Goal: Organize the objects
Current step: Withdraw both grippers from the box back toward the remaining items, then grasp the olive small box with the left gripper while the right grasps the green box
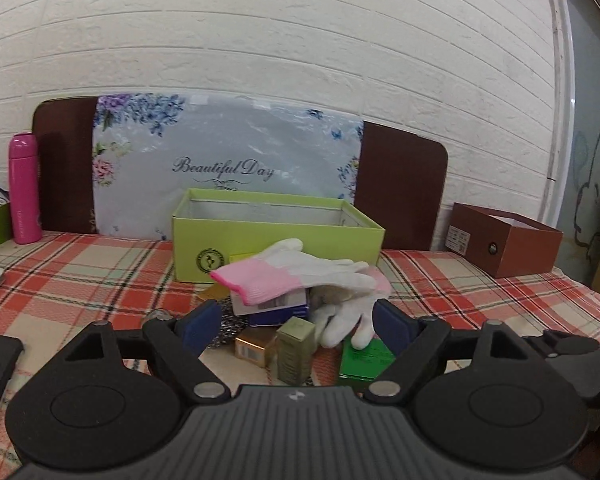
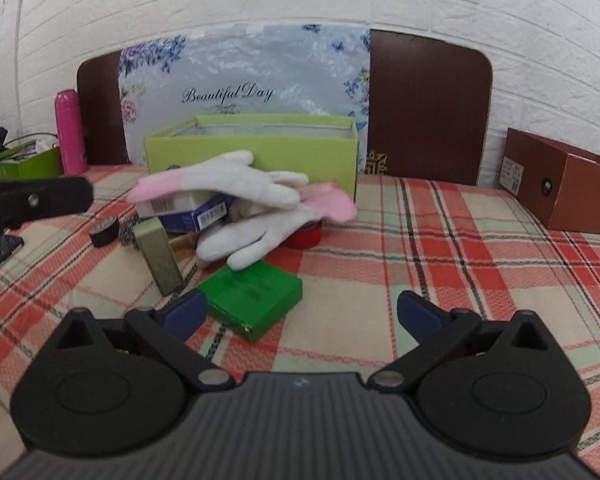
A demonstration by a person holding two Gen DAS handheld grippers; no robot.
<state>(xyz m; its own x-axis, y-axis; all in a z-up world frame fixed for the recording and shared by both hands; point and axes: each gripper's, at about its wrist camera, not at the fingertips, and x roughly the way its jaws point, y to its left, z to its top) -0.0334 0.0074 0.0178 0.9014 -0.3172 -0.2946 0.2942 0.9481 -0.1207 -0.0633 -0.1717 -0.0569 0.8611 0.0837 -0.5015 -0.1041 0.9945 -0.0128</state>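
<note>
A heap of small things lies on the plaid cloth before an open lime-green box [image 1: 276, 240] [image 2: 252, 148]. Two white gloves with pink cuffs [image 1: 296, 272] [image 2: 236, 180] drape over a blue-and-white carton [image 1: 276, 310] [image 2: 192, 212]. Beside them are an olive carton [image 1: 296, 350] [image 2: 160, 256], a gold box [image 1: 254, 346], a flat green box [image 1: 366, 360] [image 2: 252, 296], a red tape roll [image 2: 306, 236] and a black tape roll [image 2: 104, 232]. My left gripper [image 1: 298, 322] stands open, with the olive carton and glove fingers between its fingers, untouched. My right gripper [image 2: 302, 314] is open just short of the green box.
A brown open box [image 1: 504, 240] [image 2: 568, 188] sits at the right edge of the table. A pink bottle [image 1: 24, 188] [image 2: 71, 132] stands at the back left beside a green container [image 2: 24, 166]. A floral board [image 1: 228, 160] leans on the brick wall behind the lime box.
</note>
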